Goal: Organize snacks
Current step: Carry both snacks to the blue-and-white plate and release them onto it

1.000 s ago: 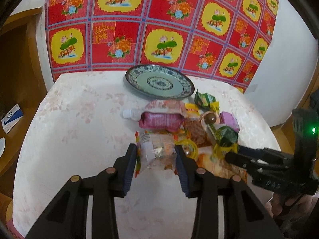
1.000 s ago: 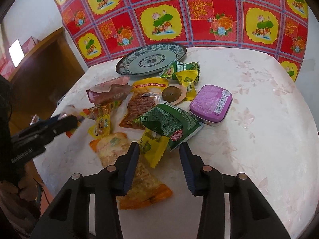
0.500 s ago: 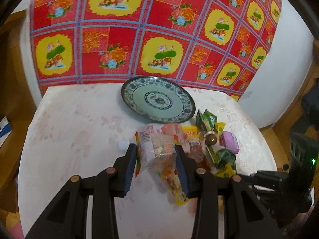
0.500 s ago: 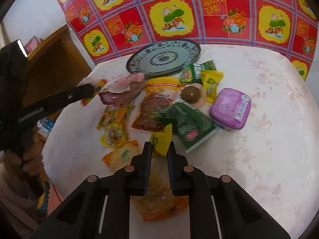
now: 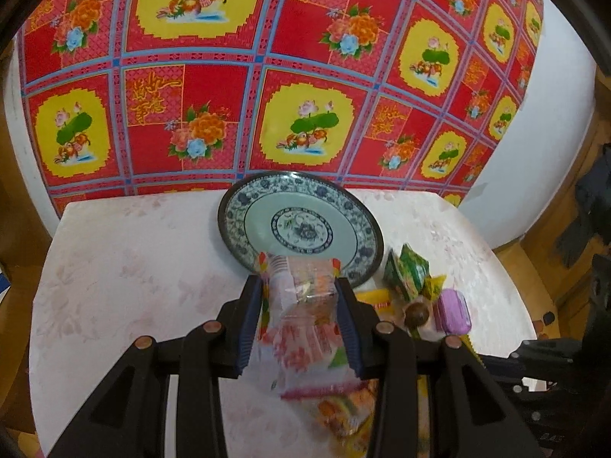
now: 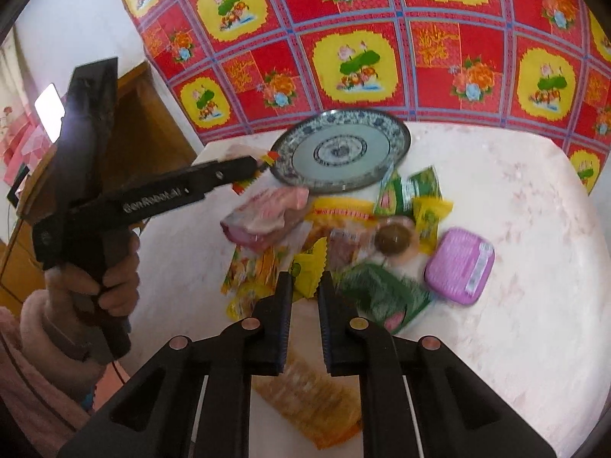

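My left gripper [image 5: 298, 286] is shut on a clear snack packet [image 5: 301, 305] with red and orange print. The packet hangs in the air over the near rim of the blue-and-white plate [image 5: 267, 213]. In the right wrist view the left gripper [image 6: 252, 164] reaches in from the left to the plate [image 6: 397, 129]. My right gripper [image 6: 305, 278] is shut on a small yellow packet [image 6: 307, 267] with zigzag edges, raised a little above the snack pile.
On the white table [image 6: 515, 343] lie a pink packet [image 6: 267, 213], a green packet [image 6: 382, 294], a round brown snack [image 6: 393, 238], a purple tin [image 6: 458, 263] and an orange packet [image 6: 313, 393]. A hand [image 6: 114, 282] holds the left gripper. A wooden cabinet [image 6: 145, 122] stands left.
The left gripper lifted the clear packet off the pile and carried it to the plate's near rim. The right gripper shut on the yellow packet and raised it.
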`<state>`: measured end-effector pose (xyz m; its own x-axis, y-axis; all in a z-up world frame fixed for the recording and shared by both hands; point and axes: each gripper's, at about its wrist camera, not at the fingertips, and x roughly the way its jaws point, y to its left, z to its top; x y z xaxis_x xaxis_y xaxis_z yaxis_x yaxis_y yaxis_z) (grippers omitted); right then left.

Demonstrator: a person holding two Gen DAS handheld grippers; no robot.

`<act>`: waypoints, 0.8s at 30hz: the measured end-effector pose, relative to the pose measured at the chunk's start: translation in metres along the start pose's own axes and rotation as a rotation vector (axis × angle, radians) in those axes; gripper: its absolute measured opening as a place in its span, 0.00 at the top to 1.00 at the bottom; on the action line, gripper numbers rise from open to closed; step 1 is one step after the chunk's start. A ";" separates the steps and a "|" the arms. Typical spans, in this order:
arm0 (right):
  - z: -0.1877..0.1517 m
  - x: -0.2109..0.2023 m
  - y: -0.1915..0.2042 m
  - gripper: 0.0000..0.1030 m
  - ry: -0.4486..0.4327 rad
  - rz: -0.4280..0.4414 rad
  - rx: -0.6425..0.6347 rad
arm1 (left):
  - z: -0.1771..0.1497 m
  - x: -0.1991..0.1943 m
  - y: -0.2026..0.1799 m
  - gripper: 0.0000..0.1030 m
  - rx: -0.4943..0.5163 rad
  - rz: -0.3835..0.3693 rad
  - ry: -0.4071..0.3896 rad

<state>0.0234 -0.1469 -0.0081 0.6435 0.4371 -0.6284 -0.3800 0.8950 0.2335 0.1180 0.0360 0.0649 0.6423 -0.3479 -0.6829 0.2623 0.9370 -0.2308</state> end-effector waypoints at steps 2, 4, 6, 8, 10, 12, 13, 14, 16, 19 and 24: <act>0.010 0.002 -0.002 0.86 -0.011 -0.005 -0.006 | 0.006 0.006 0.000 0.61 0.001 0.005 0.005; 0.021 0.005 -0.004 0.86 -0.022 -0.014 -0.003 | 0.013 0.014 0.001 0.61 0.004 0.017 0.021; 0.033 0.009 -0.007 0.86 -0.025 -0.021 0.023 | 0.018 0.020 0.001 0.61 -0.002 0.029 0.040; 0.044 0.013 -0.008 0.86 -0.037 -0.021 0.030 | 0.022 0.026 0.002 0.61 -0.008 0.040 0.049; 0.055 0.019 -0.010 0.86 -0.051 -0.035 0.007 | 0.024 0.033 0.000 0.61 -0.011 0.054 0.052; 0.063 0.024 -0.013 0.86 -0.054 -0.036 -0.004 | 0.026 0.039 -0.001 0.61 -0.019 0.061 0.057; 0.069 0.029 -0.018 0.86 -0.049 -0.036 -0.001 | 0.026 0.043 -0.001 0.61 -0.026 0.059 0.060; 0.073 0.032 -0.022 0.86 -0.045 -0.033 0.002 | 0.027 0.045 -0.002 0.61 -0.032 0.058 0.062; 0.080 0.039 -0.029 0.86 -0.037 -0.037 0.001 | 0.029 0.052 -0.002 0.61 -0.048 0.065 0.065; 0.091 0.051 -0.039 0.86 -0.024 -0.044 0.002 | 0.033 0.061 -0.001 0.61 -0.064 0.086 0.070; 0.100 0.068 -0.048 0.86 -0.015 -0.046 0.013 | 0.041 0.074 0.004 0.61 -0.078 0.119 0.084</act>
<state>0.1521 -0.1515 0.0119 0.6698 0.3968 -0.6277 -0.3413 0.9152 0.2143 0.1964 0.0122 0.0418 0.6020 -0.2332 -0.7637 0.1290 0.9723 -0.1951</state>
